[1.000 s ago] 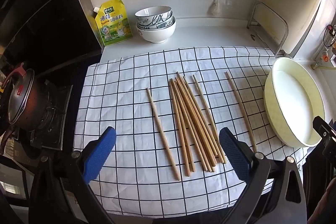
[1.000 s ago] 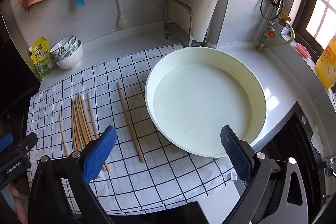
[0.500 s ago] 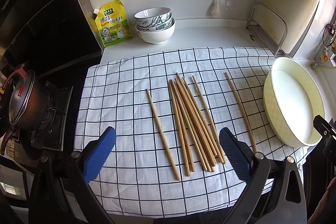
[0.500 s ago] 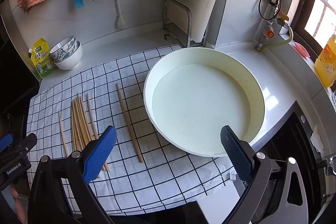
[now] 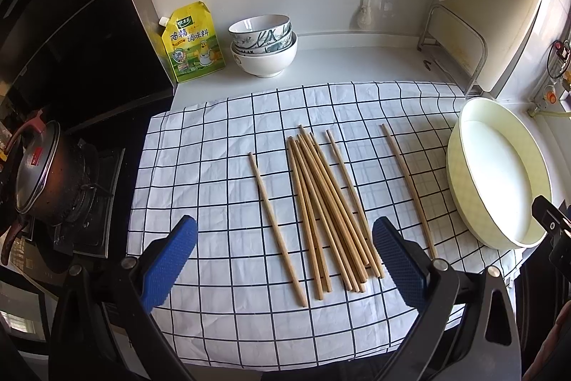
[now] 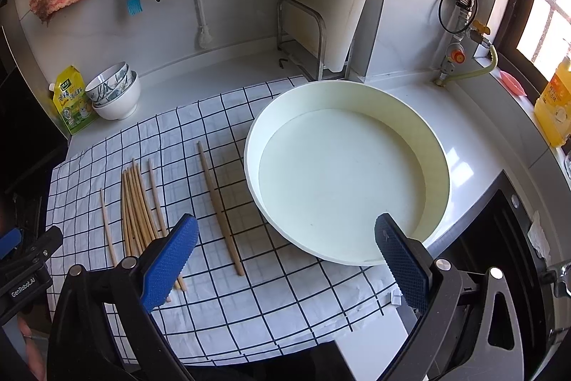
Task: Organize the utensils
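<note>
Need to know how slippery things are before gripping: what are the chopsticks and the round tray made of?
Chopsticks: likely bamboo or wood, matte tan and unlacquered, no gloss visible. Round tray: smooth cream surface with a soft sheen, probably plastic or enamelled metal; the look alone cannot settle which.

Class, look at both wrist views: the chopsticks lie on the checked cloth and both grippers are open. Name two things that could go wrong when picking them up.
1. The bundle of chopsticks lies tight and partly crossed, so the left gripper, jaws wide, may catch several or knock others askew.
2. The checked cloth is loose and creased; jaws closing low could pinch it and drag everything.
3. The single chopstick lies close to the cream tray, leaving the right gripper little room.
</note>
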The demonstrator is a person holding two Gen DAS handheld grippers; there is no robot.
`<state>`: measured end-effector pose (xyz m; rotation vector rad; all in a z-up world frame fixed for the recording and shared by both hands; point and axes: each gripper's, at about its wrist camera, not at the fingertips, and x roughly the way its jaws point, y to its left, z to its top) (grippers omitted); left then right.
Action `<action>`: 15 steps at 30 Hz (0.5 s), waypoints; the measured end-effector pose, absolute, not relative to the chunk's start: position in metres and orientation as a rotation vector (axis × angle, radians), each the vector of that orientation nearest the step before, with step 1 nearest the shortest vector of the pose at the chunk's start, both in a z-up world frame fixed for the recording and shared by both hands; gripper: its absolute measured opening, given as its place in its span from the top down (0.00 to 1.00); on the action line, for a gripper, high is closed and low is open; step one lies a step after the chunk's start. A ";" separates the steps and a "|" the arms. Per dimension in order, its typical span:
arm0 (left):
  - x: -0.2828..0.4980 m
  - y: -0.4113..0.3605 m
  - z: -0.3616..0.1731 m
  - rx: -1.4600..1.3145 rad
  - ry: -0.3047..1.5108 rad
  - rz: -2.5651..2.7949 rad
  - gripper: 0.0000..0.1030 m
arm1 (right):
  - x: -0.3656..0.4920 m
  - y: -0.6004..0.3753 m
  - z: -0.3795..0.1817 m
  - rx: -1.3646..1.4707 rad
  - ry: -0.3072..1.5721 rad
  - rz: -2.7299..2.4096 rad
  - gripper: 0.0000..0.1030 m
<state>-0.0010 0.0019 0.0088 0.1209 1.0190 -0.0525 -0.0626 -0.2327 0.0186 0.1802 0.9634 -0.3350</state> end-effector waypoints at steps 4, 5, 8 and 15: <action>-0.001 0.002 0.009 0.121 1.018 -0.052 0.06 | -0.063 -0.233 0.019 0.181 0.961 -0.337 0.08; -0.001 0.002 0.009 0.121 1.018 -0.052 0.06 | -0.063 -0.233 0.019 0.181 0.961 -0.337 0.08; -0.001 0.002 0.009 0.120 1.018 -0.052 0.06 | -0.063 -0.233 0.019 0.181 0.960 -0.336 0.08; -0.001 0.002 0.010 0.122 1.017 -0.050 0.06 | -0.064 -0.232 0.020 0.181 0.958 -0.336 0.08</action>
